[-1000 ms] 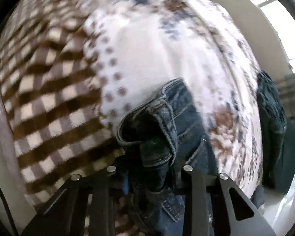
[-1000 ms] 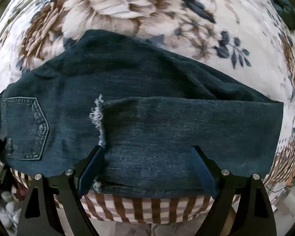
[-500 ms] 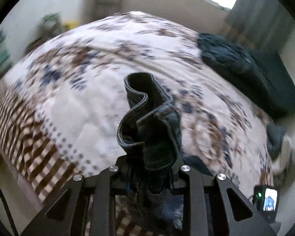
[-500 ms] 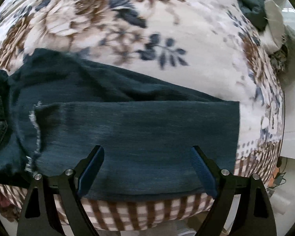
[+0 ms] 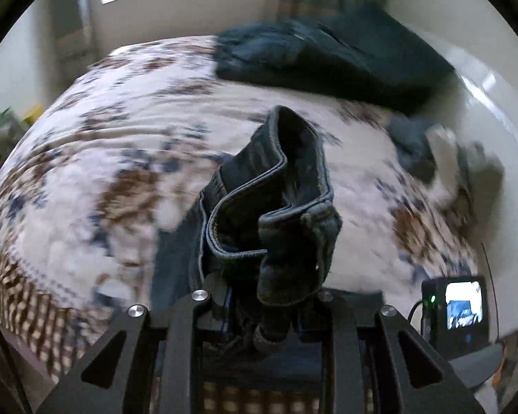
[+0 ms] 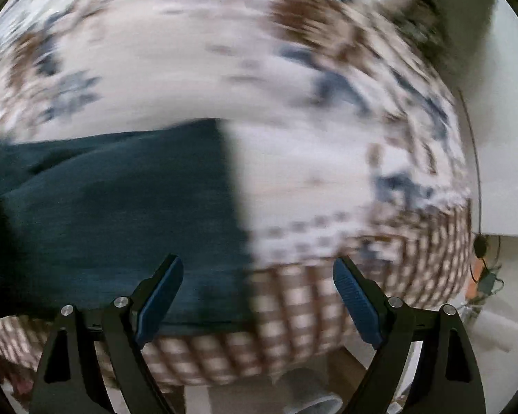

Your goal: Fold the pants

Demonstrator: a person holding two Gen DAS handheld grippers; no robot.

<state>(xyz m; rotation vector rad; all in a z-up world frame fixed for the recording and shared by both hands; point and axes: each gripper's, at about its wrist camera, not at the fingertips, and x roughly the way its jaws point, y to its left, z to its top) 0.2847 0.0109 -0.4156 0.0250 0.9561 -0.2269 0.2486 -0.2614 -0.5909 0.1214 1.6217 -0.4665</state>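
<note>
My left gripper is shut on the waistband of the dark blue jeans. The bunched denim stands up between its fingers, lifted above the flowered bedspread. In the right wrist view the leg end of the jeans lies flat on the bed at the left, its hem edge near the middle. My right gripper hangs open above the bed's near edge. Its left blue pad is over the denim and its right pad is over the checked border. Nothing is between them.
A pile of dark clothes lies at the far side of the bed. More garments sit at the right edge. A small lit screen shows at lower right in the left wrist view. Cables hang beside the bed.
The left gripper has risen and rolled with the waistband, and the view swung from bedspread to the room. The right gripper slid right along the leg to its hem end.
</note>
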